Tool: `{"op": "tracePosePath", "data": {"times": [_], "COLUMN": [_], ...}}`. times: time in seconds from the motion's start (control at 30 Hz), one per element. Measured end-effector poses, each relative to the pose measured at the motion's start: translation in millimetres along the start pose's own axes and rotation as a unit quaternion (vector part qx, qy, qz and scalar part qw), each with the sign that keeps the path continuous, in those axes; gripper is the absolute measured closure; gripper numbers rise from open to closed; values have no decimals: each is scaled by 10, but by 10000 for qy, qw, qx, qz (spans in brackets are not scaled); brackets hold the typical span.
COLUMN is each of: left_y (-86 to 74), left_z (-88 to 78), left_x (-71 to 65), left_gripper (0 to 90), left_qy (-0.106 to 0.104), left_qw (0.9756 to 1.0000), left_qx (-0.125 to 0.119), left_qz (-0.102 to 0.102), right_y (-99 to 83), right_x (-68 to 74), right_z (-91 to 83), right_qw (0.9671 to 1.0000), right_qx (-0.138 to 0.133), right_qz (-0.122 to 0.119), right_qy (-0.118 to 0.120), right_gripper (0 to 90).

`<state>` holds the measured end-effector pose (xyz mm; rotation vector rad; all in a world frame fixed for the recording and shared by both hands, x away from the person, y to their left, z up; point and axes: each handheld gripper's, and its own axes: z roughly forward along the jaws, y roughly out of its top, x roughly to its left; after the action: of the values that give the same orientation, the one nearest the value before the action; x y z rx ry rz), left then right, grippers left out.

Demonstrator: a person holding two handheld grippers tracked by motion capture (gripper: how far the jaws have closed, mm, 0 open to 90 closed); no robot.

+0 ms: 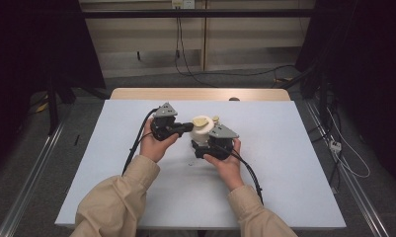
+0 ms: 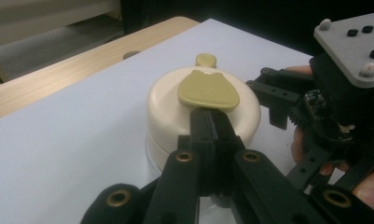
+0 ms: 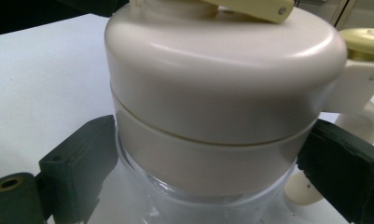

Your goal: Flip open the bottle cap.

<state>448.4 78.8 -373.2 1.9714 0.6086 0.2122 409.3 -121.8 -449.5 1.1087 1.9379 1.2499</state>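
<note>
The right gripper (image 1: 201, 148) is holding the cream plastic jug w/ clear lower body (image 3: 212, 107) near the table centre. Its jaws are pressing on both sides of the cream collar, at 9 and 3 o'clock in the right gripper view, probably to keep the jug from turning. The left gripper (image 2: 211, 122) is coming from 9 o'clock in the high view. Its jaws are pressed together, and the tips are touching the near edge of the olive-yellow flat flip tab (image 2: 209, 88) on the lid, approx. at 6 o'clock of it. I cannot tell if they are pinching it or only pushing. Perhaps the lid is being opened. A small olive button (image 2: 206, 59) is sitting above the cream handle (image 3: 359, 116). The white table cover (image 1: 284, 177) is lying under everything.
</note>
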Motion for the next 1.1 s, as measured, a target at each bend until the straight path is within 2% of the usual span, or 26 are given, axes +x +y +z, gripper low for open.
{"op": "tracePosePath", "data": {"times": [1.1], "left_y": [135], "left_z": [1], "left_x": [-15], "left_gripper": [900], "left_qy": [30], "left_qw": [10000], "left_qx": [-78], "left_qz": [19], "right_y": [1], "right_x": [-2], "right_z": [0], "right_qw": [10000], "right_qx": [0], "right_qz": [11], "right_qy": [3], "right_gripper": [67]}}
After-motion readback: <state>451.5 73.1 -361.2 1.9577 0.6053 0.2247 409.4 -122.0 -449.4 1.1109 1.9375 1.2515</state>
